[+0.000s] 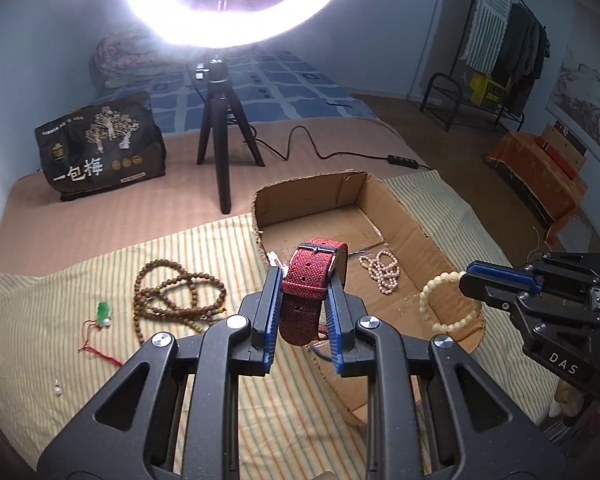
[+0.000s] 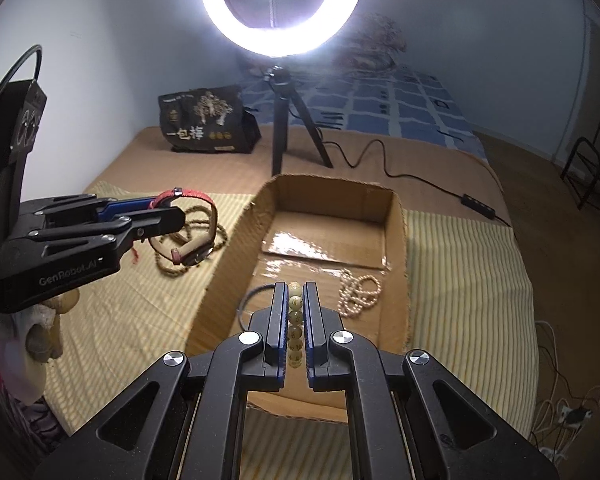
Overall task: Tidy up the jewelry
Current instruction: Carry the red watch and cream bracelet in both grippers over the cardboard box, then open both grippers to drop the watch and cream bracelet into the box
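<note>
red watch strap (image 1: 305,280) | pinched in left hand-held gripper (image 1: 304,276) | cream bracelet (image 1: 446,300) | clamped in right hand-held gripper (image 1: 470,274)

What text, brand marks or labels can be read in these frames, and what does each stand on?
"一包梅": black printed bag beside the tripod; its smaller print is too small to read.
"DAS": black right gripper body.
"GenRobot.AI": black left gripper body.
Yellow box under the clothes rack: unreadable.

At lower centre the left gripper (image 1: 305,276) clamps a red watch strap (image 1: 306,280) in front of the open cardboard box (image 1: 404,216), where a pearl necklace (image 1: 382,271) lies. At right, the right gripper (image 1: 470,276) holds a cream bead bracelet (image 1: 440,292).
</note>
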Tool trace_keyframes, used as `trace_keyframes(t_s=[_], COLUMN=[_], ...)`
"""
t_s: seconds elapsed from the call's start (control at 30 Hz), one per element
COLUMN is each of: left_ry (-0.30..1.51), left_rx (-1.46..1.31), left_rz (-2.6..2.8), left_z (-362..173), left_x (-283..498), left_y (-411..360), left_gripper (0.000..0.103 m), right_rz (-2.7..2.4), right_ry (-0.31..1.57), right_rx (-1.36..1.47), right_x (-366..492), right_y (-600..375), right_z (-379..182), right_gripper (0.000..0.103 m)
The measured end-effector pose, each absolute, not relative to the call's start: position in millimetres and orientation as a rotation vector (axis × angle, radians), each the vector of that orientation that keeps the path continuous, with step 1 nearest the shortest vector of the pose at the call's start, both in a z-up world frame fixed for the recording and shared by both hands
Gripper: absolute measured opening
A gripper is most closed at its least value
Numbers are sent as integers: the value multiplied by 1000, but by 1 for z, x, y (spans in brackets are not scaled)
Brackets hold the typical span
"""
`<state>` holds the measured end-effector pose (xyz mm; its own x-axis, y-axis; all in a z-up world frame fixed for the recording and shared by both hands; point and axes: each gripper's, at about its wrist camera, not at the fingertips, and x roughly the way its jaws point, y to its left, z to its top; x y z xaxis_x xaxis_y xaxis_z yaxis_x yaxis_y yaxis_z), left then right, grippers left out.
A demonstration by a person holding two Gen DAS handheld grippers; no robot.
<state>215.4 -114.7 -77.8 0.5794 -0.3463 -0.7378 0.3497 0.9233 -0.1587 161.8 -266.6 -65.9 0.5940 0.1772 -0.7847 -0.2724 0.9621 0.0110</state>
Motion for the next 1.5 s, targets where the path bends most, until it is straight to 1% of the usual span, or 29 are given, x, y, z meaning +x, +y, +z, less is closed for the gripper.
trace_keyframes(t_s=[0.57, 0.87, 0.9, 0.93, 0.97, 1.0, 1.03, 1.07, 1.1, 1.13, 1.2, 1.5], left_ry=[951, 950, 954, 957, 957, 953, 948, 946, 944, 944, 943, 927], left_rx=[-25, -37, -42, -48, -54, -61, -61, -62, -68, -74, -83, -70], left_rz=[-401, -406, -402, -398, -395, -389, -383, -381, -380, -376, -369, -365], left_z=[-113, -116, -116, -117, -117, -116, -115, -114, -114, -113, -112, -106], left_x=[243, 250, 251, 253, 253, 254, 254, 254, 255, 256, 256, 250], left_y=[-140, -149, -148, -148, -147, -145, -144, -143, -141, -139, -136, -128], left_gripper=[20, 20, 21, 29, 40, 44, 45, 45, 45, 45, 45, 45], right_rz=[206, 194, 195, 199, 204, 208, 205, 198, 193, 191, 181, 171], right_ry=[966, 1000, 1004, 1010, 1013, 1016, 1019, 1026, 1031, 1030, 1011, 1013], right_rx=[-115, -113, -111, -110, -108, -105, -107, -112, -116, -118, -121, -109], right_x=[176, 185, 186, 187, 187, 187, 188, 189, 190, 190, 189, 190], right_y=[-284, -288, -288, -288, -288, -288, -288, -288, -287, -287, -288, -287], right_z=[-92, -104, -106, -107, -108, -109, -110, -112, -112, -113, -111, -111], right_gripper=[5, 5, 5, 6, 6, 6, 7, 12, 25, 43, 53, 54])
